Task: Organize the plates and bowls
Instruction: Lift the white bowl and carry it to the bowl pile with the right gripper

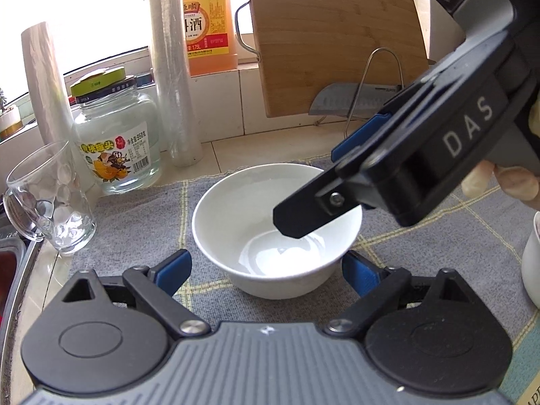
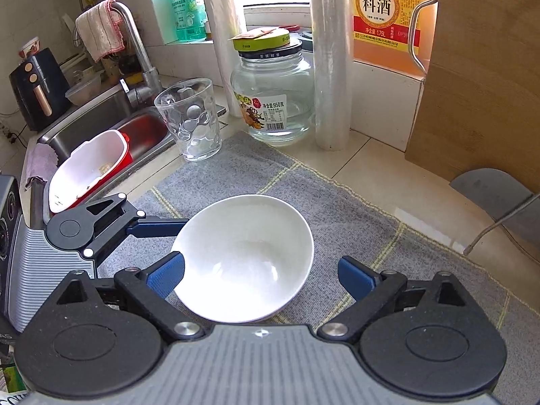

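Note:
A white bowl [image 1: 270,222] stands upright on a grey checked mat [image 1: 135,222]. My left gripper [image 1: 266,275] is open, with its blue pads low on either side of the bowl and a gap at each. My right gripper [image 1: 314,185] comes in from the upper right, one finger over the bowl's inside and the other beyond its far rim. In the right wrist view the bowl [image 2: 243,256] lies between the open jaws of my right gripper [image 2: 261,276]. Its left pad is at the rim and its right pad stands well clear. The left gripper's blue finger [image 2: 155,227] reaches the bowl's left rim.
A glass mug [image 2: 189,125], a labelled jar [image 2: 273,98], two plastic-wrap rolls [image 2: 329,67] and an orange bottle [image 2: 388,13] stand behind the mat. A cutting board [image 1: 337,33] and a knife [image 1: 344,101] are at the right, a sink [image 2: 101,118] at the left. A white cup [image 1: 531,263] stands at the right edge.

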A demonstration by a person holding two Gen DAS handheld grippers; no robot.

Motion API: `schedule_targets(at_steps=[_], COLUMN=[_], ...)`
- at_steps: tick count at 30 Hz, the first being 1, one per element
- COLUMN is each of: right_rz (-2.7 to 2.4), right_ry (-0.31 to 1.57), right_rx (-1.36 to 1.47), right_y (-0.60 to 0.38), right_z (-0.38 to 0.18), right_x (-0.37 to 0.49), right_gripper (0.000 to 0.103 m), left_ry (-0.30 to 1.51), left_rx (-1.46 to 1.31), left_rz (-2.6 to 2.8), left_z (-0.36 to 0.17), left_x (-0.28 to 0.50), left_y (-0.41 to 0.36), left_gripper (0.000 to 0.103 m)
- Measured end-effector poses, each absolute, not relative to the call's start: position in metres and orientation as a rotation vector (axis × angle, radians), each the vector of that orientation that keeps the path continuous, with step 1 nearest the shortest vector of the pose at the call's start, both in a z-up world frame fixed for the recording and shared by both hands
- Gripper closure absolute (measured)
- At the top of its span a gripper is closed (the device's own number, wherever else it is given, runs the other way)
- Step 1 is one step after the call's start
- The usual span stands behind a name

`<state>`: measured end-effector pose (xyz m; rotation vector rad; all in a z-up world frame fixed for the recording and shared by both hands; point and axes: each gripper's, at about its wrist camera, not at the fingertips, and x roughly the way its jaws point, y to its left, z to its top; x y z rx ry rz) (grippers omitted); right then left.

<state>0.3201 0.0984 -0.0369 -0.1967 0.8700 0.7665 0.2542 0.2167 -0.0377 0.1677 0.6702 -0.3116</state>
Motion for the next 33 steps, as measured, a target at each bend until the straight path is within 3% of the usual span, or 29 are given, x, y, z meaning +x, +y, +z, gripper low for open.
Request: schedule_targets(at_steps=[14, 33], right_rz=[0.810, 0.820], right_ry=[0.913, 0.931], right_rx=[-0.181, -0.175], right_y=[0.110, 0.111], right_z=[-0.044, -0.045], right_x=[0.341, 0.347], right_gripper=[0.022, 0.026], left_ry=[0.643, 0.646], left_rx=[0.146, 0.111], left_rz=[-0.353, -0.383], left_z=[-0.036, -0.037], left_x=[0.258, 0.261], left_y=[0.218, 0.222], left_gripper=[0.008, 0.008])
